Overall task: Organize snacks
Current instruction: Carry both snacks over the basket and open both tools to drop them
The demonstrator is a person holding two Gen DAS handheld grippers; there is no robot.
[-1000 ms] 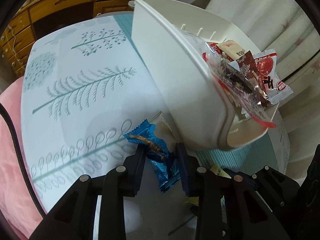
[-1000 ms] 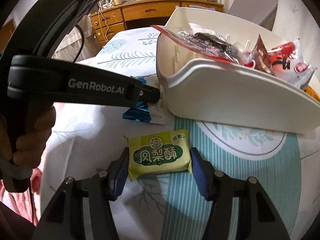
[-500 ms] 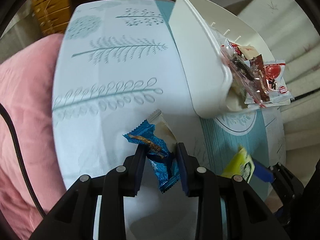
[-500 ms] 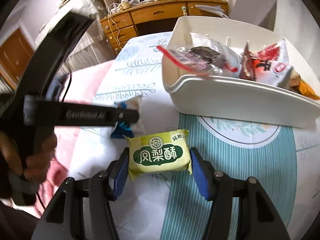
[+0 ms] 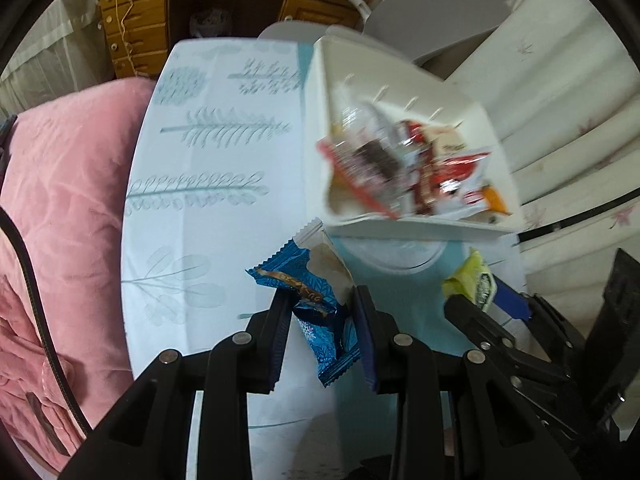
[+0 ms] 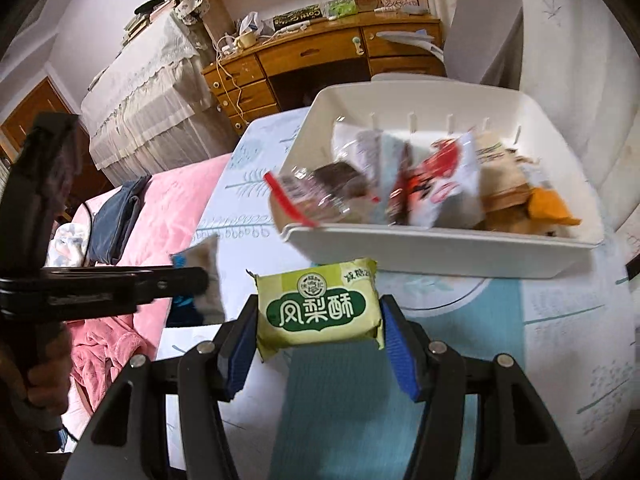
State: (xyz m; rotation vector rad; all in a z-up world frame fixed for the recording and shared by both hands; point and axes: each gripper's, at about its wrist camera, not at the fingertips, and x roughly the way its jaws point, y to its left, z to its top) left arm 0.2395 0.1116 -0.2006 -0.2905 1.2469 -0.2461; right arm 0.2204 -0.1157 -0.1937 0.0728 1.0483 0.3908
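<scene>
My left gripper (image 5: 320, 308) is shut on a blue snack packet (image 5: 316, 304) with a white packet (image 5: 326, 254) pinched beside it, held above the table short of the white bin (image 5: 416, 232). My right gripper (image 6: 318, 330) is shut on a green pineapple-cake packet (image 6: 318, 306), lifted in front of the white bin (image 6: 440, 248). The bin holds several wrapped snacks (image 6: 384, 184). The green packet (image 5: 472, 284) shows at the right of the left wrist view. The left gripper (image 6: 188, 280) shows at the left of the right wrist view.
The table wears a white and teal leaf-print cloth (image 5: 208, 200). A pink blanket (image 5: 60, 208) lies to the left of the table. A wooden desk (image 6: 320, 56) and a grey chair (image 6: 484, 24) stand behind it.
Both grippers have risen from the table with their packets, so the bin's inside now shows from above. Both stayed shut on their packets.
</scene>
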